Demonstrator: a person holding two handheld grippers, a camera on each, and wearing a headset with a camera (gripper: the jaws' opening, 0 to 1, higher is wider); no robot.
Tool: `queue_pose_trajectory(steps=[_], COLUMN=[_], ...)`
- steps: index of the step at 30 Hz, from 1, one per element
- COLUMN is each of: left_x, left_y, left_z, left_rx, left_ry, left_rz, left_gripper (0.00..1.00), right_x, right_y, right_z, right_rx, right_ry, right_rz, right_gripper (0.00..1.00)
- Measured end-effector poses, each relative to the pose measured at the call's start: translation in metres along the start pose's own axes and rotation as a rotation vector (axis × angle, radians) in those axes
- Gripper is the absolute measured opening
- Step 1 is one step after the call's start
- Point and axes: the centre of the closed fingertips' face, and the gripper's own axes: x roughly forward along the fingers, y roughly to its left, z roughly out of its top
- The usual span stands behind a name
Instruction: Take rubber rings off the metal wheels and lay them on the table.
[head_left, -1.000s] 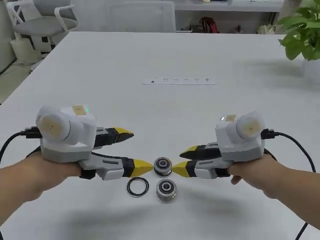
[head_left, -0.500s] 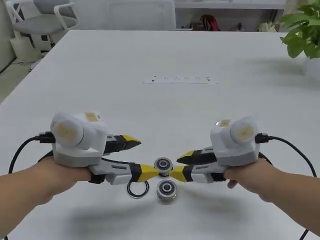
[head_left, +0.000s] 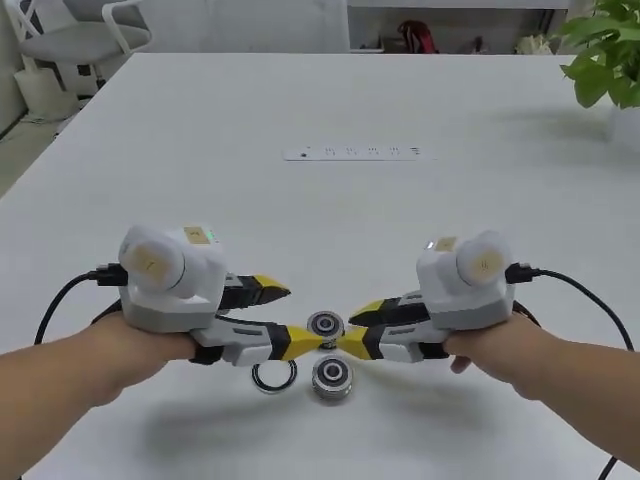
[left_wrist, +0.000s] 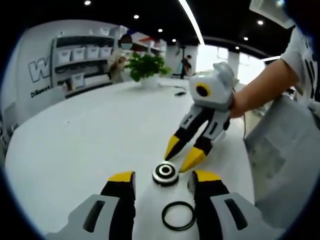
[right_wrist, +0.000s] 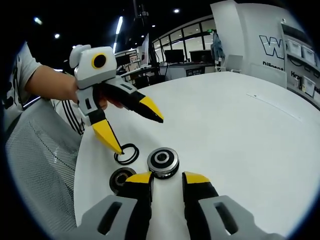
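One rubber ring (head_left: 273, 375) lies loose on the tabletop (head_left: 330, 220), near and left of the two metal wheels. At least one more seems left to strip, though which wheel is bare is unclear. The far wheel (head_left: 325, 324) sits between your tools: the left hand-held gripper (head_left: 300, 316) is spread wide just left of it, the right hand-held gripper (head_left: 347, 328) parted just right. The near wheel (head_left: 332, 373) rests beside the ring

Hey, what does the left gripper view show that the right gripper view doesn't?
Left gripper view: a potted plant and the right tongs, open. Right gripper view: the left tongs, open, and desk monitors far behind. Shared: the white table, one wheel between both tongs, the loose rubber ring.
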Motion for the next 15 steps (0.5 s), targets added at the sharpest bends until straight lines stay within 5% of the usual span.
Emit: queue_pose_trajectory(steps=[15], left_x=[0.0089], left_y=[-0.0027], left_z=[-0.0054], left_rx=[0.001], left_ry=[0.026], left_rz=[-0.021], left_gripper=[0.4], right_x=[0.0019], right_y=[0.0005], right_z=[-0.0023], right_rx=[0.003], right_ry=[-0.004], right_rz=[0.028], right_gripper=[0.15])
